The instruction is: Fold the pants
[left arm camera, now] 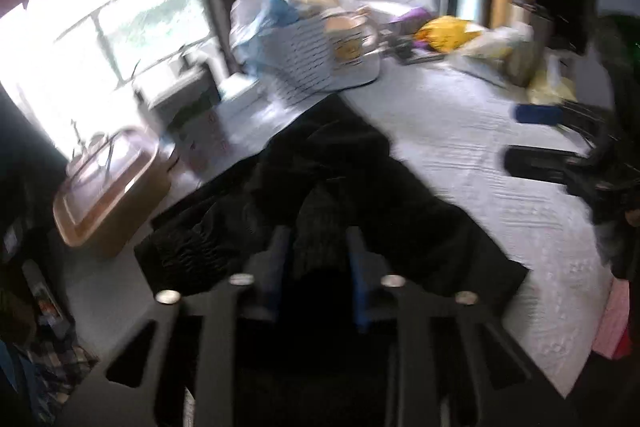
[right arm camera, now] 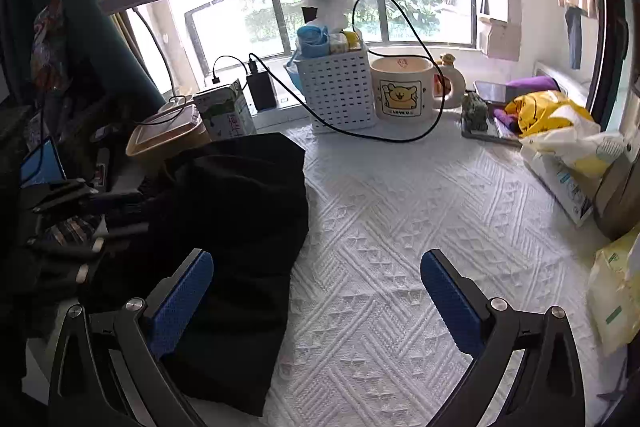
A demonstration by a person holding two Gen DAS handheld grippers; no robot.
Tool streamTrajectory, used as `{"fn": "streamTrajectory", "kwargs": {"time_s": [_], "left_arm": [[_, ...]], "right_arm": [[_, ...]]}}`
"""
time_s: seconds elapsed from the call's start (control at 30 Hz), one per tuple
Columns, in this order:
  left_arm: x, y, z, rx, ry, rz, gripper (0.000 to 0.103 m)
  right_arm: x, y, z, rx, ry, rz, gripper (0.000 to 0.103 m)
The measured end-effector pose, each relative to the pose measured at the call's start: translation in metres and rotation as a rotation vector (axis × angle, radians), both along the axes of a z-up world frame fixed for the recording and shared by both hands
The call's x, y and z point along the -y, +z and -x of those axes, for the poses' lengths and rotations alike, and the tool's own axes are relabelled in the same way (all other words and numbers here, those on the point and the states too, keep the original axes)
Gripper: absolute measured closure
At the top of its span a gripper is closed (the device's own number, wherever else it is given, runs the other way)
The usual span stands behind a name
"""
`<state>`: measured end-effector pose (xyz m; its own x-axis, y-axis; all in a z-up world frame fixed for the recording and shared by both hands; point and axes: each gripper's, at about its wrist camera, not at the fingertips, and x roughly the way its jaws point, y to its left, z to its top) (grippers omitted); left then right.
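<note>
The black pants [left arm camera: 328, 167] lie bunched on the white textured table cover [left arm camera: 460, 147], toward its left side. In the left wrist view my left gripper [left arm camera: 318, 259] is narrowed on a raised fold of the pants, which sits pinched between its blue pads [left arm camera: 280, 267]. My right gripper [right arm camera: 318, 301] stands wide open low over the cover. Its left finger [right arm camera: 184, 299] hangs over the right edge of the pants [right arm camera: 240, 227], and nothing is between its pads. It also shows at the right in the left wrist view, the right gripper [left arm camera: 536, 139], open and apart from the pants.
Along the window side stand a white perforated basket [right arm camera: 336, 91], a large bear mug [right arm camera: 402, 91], a milk carton [right arm camera: 226, 111] and a tan lidded box [right arm camera: 168, 139]. A black cable [right arm camera: 400, 139] loops over the cover. Yellow bags [right arm camera: 548, 115] and packets crowd the right edge.
</note>
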<state>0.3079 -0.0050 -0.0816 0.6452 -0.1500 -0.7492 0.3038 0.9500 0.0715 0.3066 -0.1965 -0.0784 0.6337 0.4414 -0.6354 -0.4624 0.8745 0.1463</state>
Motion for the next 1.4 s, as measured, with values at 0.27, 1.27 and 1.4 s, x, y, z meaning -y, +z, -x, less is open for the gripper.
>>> {"fn": "streamTrajectory", "kwargs": {"time_s": [0.27, 1.27, 1.4], "left_arm": [[-0.072, 0.004, -0.024, 0.018, 0.189, 0.061, 0.093], [-0.185, 0.002, -0.005, 0.055, 0.448, 0.266, 0.041], [-0.156, 0.005, 0.013, 0.019, 0.329, 0.303, 0.041]], "right_arm": [[-0.004, -0.009, -0.015, -0.030, 0.017, -0.005, 0.000], [-0.147, -0.042, -0.146, -0.049, 0.260, 0.168, 0.051], [-0.134, -0.025, -0.133, -0.015, 0.220, 0.169, 0.051]]}}
